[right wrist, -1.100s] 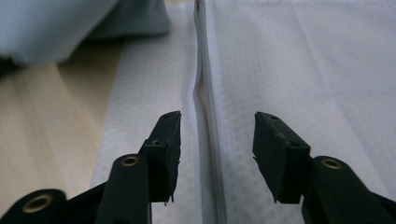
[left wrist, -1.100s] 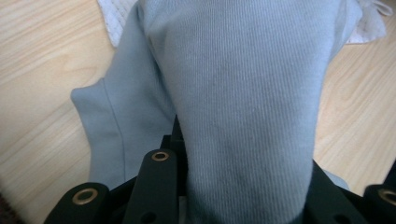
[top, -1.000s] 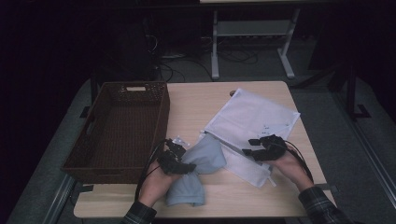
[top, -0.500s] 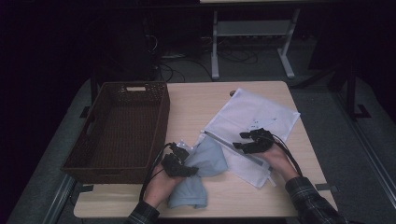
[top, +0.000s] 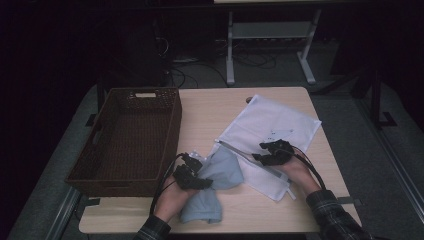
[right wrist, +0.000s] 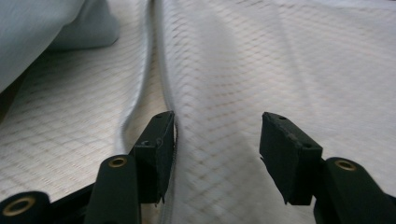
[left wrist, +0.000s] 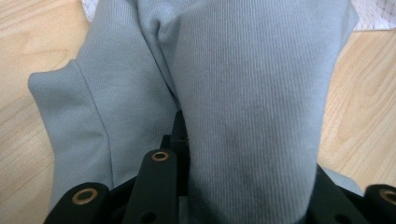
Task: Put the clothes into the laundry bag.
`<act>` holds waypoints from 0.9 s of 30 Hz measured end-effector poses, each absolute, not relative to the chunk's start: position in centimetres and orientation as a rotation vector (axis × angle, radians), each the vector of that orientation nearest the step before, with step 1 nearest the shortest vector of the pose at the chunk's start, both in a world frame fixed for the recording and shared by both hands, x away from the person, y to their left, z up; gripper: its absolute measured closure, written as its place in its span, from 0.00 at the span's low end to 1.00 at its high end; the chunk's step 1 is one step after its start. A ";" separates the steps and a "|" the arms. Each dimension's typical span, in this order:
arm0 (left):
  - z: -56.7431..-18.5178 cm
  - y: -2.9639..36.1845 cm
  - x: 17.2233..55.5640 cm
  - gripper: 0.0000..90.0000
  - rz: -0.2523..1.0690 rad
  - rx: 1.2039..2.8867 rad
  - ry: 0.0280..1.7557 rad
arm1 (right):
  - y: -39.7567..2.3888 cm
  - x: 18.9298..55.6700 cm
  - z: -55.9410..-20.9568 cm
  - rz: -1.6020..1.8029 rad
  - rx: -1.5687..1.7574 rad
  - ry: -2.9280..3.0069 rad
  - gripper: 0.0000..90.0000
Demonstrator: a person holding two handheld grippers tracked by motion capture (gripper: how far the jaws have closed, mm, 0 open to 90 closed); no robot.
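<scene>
Basket [top: 127,137] on table [top: 210,110], left side. Mesh bag [top: 272,125] lies flat right of centre, running far-right to near. Grey garment [top: 212,187] on table at near edge, between basket and bag, its far end touching the bag's left edge. Desk frame [top: 270,35] on floor beyond table.

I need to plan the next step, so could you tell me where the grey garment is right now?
In the high view the grey garment lies at the table's near edge, left of the white mesh bag and just right of the wicker basket, clamped in the left gripper.
</scene>
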State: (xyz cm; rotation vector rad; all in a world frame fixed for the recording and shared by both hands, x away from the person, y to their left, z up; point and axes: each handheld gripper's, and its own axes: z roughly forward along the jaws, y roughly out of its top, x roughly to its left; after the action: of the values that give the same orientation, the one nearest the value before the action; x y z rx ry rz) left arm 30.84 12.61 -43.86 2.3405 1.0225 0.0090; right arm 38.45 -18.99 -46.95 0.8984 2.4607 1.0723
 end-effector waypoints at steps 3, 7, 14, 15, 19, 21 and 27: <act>-43.9 12.6 30.8 0.77 0.009 2.342 1.021 | -19.4 38.5 -46.8 1.080 0.916 2.444 0.54; -43.9 12.6 30.8 0.77 0.009 2.342 1.022 | -19.4 38.2 -46.9 1.090 0.886 2.477 0.61; -43.9 12.6 30.9 0.77 0.008 2.343 1.022 | -17.9 37.7 -47.2 1.082 0.799 2.540 0.68; -43.9 12.6 30.9 0.77 0.007 2.343 1.021 | -17.8 37.7 -47.3 1.078 0.793 2.544 0.70; -43.9 12.6 30.9 0.77 0.007 2.342 1.023 | -17.7 37.8 -47.4 1.078 0.810 2.540 0.82; -43.9 12.6 30.9 0.77 0.007 2.343 1.024 | -17.9 37.9 -47.4 1.086 0.817 2.544 0.87; -43.9 12.6 30.9 0.77 0.006 2.347 1.023 | -18.3 38.1 -47.2 1.128 0.852 2.531 0.98</act>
State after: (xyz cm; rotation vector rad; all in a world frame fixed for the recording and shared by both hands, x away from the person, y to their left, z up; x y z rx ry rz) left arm 30.92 12.56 -43.91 2.3466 1.0230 0.0062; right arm 38.09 -18.29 -47.24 0.8520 2.5305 1.1279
